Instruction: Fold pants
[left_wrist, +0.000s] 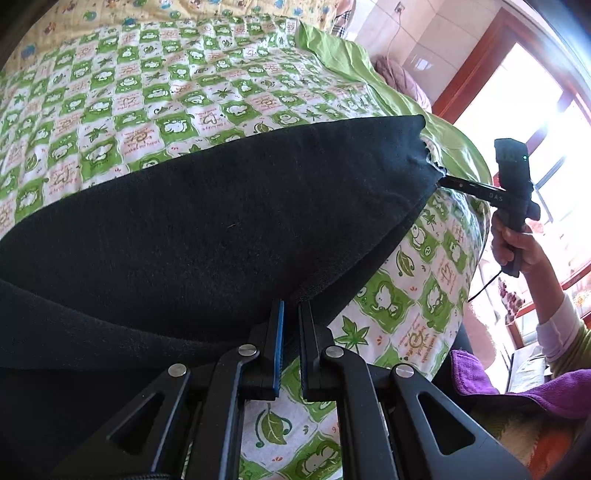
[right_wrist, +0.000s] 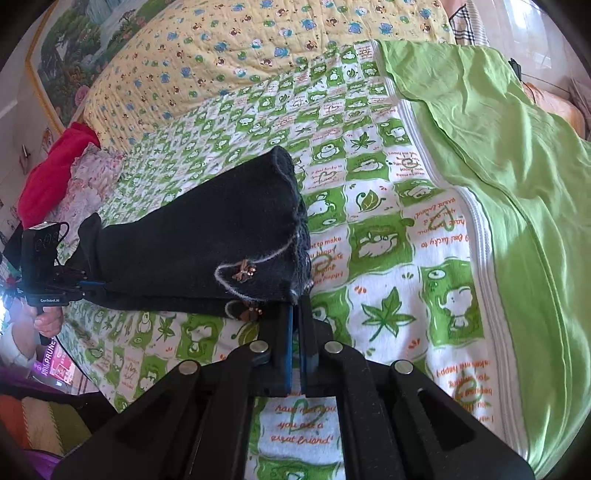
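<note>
Black pants (left_wrist: 221, 206) hang stretched between my two grippers, just above a bed with a green-and-white checked quilt (left_wrist: 155, 92). In the left wrist view my left gripper (left_wrist: 291, 310) is shut on the near edge of the cloth. Far right in that view, my right gripper (left_wrist: 445, 181), held by a hand (left_wrist: 517, 243), pinches the other end. In the right wrist view the pants (right_wrist: 207, 236) lie doubled, with a small beaded bow (right_wrist: 243, 274) near my right gripper (right_wrist: 296, 301), which is shut on that corner. My left gripper (right_wrist: 98, 285) clamps the far end at the left.
A plain green sheet (right_wrist: 498, 166) covers the right side of the bed and a yellow patterned quilt (right_wrist: 240, 55) lies at the back. A red cloth (right_wrist: 51, 173) sits at the left edge. A purple towel (left_wrist: 517, 391) lies near the person's sleeve, before a bright window (left_wrist: 535, 92).
</note>
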